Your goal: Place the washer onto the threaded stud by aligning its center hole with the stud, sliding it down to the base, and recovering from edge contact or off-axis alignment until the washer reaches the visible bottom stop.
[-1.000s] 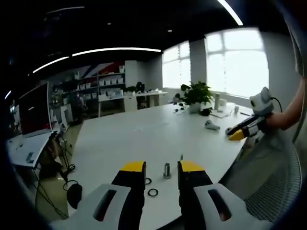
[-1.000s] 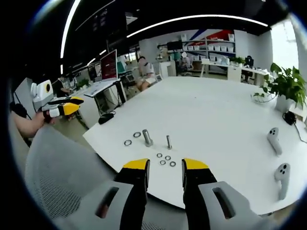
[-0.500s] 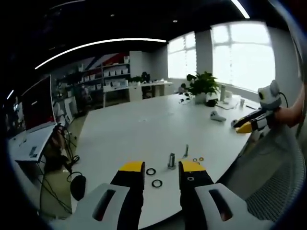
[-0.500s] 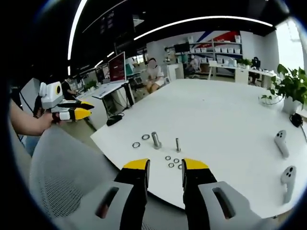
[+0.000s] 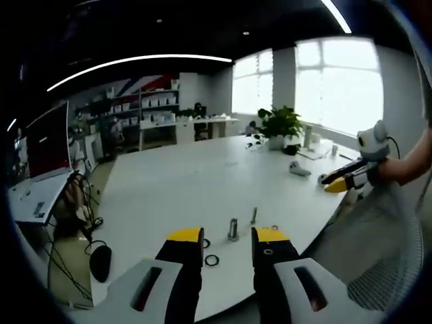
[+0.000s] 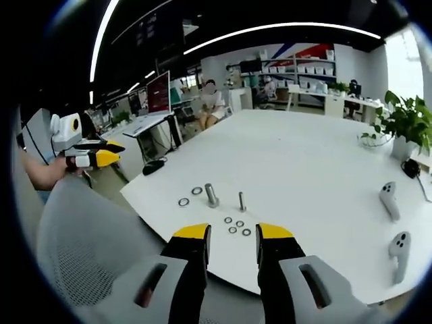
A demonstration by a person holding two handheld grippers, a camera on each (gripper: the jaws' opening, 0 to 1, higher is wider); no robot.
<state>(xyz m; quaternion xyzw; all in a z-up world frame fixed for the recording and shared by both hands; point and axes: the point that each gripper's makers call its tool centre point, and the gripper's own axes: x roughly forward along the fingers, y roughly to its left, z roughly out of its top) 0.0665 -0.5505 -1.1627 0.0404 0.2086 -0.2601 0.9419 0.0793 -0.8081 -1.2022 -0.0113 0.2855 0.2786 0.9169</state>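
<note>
Washers (image 6: 234, 226) lay loose beside the threaded stud (image 6: 241, 200), seemingly untouched, both grippers (image 5: 227, 237) (image 6: 233, 233) spread and empty, so picking one came next.

Since half a second ago, the left gripper (image 5: 227, 243) has moved a little away from the table (image 5: 189, 189). The right gripper (image 6: 233, 243) also drew back slightly. Nothing on the table moved.
</note>
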